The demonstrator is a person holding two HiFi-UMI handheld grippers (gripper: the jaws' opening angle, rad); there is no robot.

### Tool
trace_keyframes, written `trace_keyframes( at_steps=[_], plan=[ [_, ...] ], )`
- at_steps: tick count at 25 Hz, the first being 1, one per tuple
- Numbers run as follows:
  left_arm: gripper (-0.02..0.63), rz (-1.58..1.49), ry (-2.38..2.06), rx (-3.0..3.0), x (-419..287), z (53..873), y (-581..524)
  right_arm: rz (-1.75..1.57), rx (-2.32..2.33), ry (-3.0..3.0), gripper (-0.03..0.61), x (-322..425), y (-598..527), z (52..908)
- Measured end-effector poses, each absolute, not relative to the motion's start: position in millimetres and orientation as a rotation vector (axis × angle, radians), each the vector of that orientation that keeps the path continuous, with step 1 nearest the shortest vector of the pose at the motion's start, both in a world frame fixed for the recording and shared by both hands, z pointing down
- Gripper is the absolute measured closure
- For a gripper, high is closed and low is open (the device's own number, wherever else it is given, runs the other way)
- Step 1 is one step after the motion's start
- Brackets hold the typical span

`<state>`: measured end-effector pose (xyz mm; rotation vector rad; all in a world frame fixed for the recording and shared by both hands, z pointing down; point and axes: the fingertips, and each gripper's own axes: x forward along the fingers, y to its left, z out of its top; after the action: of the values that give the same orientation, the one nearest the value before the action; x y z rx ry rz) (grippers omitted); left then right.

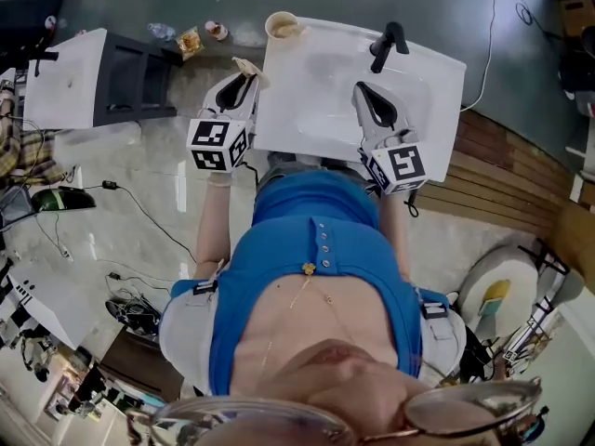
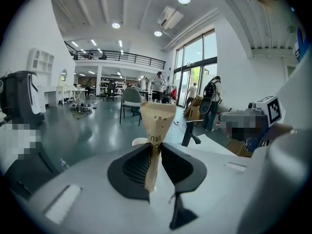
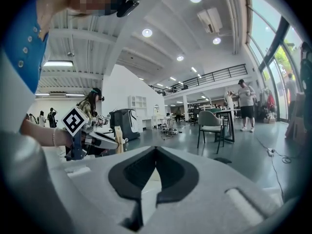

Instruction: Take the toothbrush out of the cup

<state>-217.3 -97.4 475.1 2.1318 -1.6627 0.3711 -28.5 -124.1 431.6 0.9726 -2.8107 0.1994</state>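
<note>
Grey polished floor spreads round a white bench (image 1: 437, 72) with a shallow basin and a black tap (image 1: 386, 45). Cables and white furniture lie about the floor.

The toothbrush (image 2: 157, 126) is in a brown kraft-paper sleeve. In the left gripper view its long axis runs nearly upright with a slight lean. The wide, flat-folded top is up, and the sleeve narrows downward to where it is pinched. The paper is matt and creased, with dark printed letters partly covered by the jaws. In the head view the toothbrush (image 1: 249, 66) sits at the bench's left edge. It is clear of the cup (image 1: 282, 26) and nearer the person than the cup is.

The left gripper (image 2: 155, 147) has its black ribbed jaws closed onto the sleeve's lower part, pads pressing the paper from both sides. Just behind it shows the pale round rim of the cup (image 2: 140, 141). The cup stands at the bench's far left corner with something tan inside it.

The right gripper (image 3: 155, 152) hovers over the basin. Its jaws are closed tip to tip with nothing between them, and white bench shows through the slit below. Both grippers have white moulded bodies and a marker cube (image 1: 218, 144).
</note>
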Motion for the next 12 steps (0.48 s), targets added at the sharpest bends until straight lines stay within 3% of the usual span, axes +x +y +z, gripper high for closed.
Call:
trace_keyframes(
  at_steps=[12],
  plan=[
    [0.546,0.578,-1.443,1.975,-206.2,520.5,-62.1,0.208,0.875,-2.826,0.578,-43.0,-126.9,435.8]
  ],
)
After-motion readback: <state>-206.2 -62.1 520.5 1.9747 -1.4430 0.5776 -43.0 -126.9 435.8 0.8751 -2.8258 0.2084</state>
